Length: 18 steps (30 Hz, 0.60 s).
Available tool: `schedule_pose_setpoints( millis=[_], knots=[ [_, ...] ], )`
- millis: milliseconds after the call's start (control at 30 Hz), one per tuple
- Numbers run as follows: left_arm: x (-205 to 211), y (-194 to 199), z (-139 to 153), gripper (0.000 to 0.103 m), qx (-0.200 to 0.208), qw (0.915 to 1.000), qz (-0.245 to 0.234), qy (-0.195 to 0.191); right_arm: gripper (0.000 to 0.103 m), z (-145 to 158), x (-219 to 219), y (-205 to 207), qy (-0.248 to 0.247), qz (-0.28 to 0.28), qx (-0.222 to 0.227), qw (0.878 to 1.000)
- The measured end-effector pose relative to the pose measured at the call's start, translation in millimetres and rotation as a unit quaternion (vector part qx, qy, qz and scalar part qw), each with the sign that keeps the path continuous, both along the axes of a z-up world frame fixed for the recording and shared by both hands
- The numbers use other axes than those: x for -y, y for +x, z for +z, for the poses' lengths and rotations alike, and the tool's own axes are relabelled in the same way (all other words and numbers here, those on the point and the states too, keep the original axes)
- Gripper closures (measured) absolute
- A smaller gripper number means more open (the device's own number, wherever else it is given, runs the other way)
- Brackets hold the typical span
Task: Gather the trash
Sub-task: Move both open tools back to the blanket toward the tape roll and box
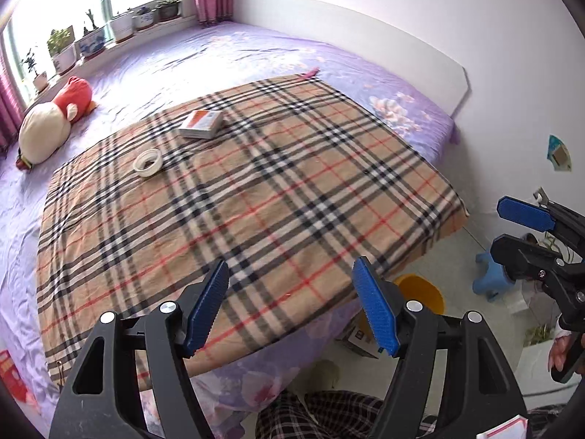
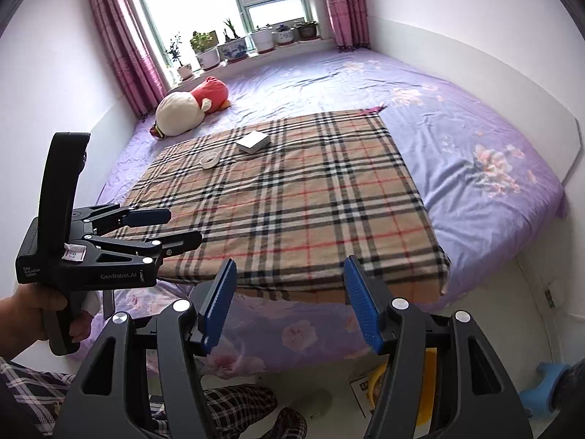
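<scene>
A small white and orange box point(image 1: 202, 123) and a roll of white tape point(image 1: 148, 162) lie on the far left part of a plaid blanket point(image 1: 256, 212) on the bed. Both also show in the right wrist view, the box point(image 2: 253, 142) and the tape roll point(image 2: 209, 159). My left gripper point(image 1: 290, 305) is open and empty above the blanket's near edge. My right gripper point(image 2: 289, 301) is open and empty over the bed's near edge. A yellow bucket point(image 1: 420, 292) stands on the floor by the bed, partly hidden behind my fingers.
A plush toy point(image 1: 55, 119) lies at the bed's far left below a windowsill with potted plants point(image 2: 237, 45). A blue stool point(image 1: 491, 278) stands on the floor at the right. A cardboard box point(image 1: 360, 340) sits beside the bucket. My plaid-trousered legs point(image 1: 329, 417) are below.
</scene>
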<state>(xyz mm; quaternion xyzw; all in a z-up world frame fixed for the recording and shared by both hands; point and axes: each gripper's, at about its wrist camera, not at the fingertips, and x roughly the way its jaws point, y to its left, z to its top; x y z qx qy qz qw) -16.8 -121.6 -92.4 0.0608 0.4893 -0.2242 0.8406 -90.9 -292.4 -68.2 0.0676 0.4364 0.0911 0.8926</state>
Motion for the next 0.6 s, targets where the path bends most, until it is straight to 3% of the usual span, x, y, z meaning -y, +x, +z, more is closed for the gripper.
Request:
schedule_pose_setpoints(
  millis=[233, 433, 600],
  knots=[
    [-45.4, 32.9, -1.3, 0.032, -0.002, 0.9981, 0.062, -0.003, 0.038, 3.2, -31.9, 46.1, -0.009, 0.033, 0.010, 0.999],
    [-70.8, 69.6, -10.6, 0.032, -0.004, 0.9956, 0.093, 0.002, 0.035, -4.1, -50.8, 90.2, -0.009, 0.027, 0.017, 0.999],
    [-88.4, 97.7, -20.3, 0.017, -0.001, 0.9908, 0.136, -0.003, 0.034, -21.6, -65.5, 127.7, -0.025, 0.031, 0.014, 0.999]
  ],
)
